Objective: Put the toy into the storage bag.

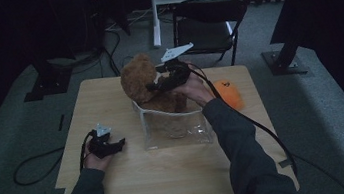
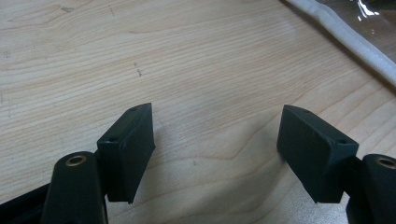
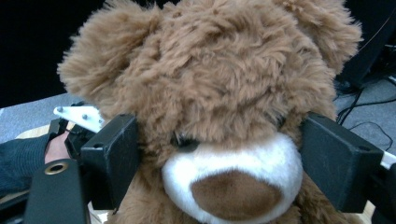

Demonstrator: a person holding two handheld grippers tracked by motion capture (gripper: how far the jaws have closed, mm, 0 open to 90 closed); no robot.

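My right gripper (image 3: 219, 154) clamps the bear (image 3: 219, 93) by its head, over the clear bag (image 1: 176, 126). My left gripper (image 2: 215, 154) rests released on the table (image 2: 187, 60), bag edge ahead-right.

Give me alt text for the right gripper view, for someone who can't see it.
A brown teddy bear's face seen close up, its white muzzle and brown nose low in the middle, with the two black jaws of the right hand-held gripper pressed against either side of its head. Behind at left, the other hand rests at the table edge.
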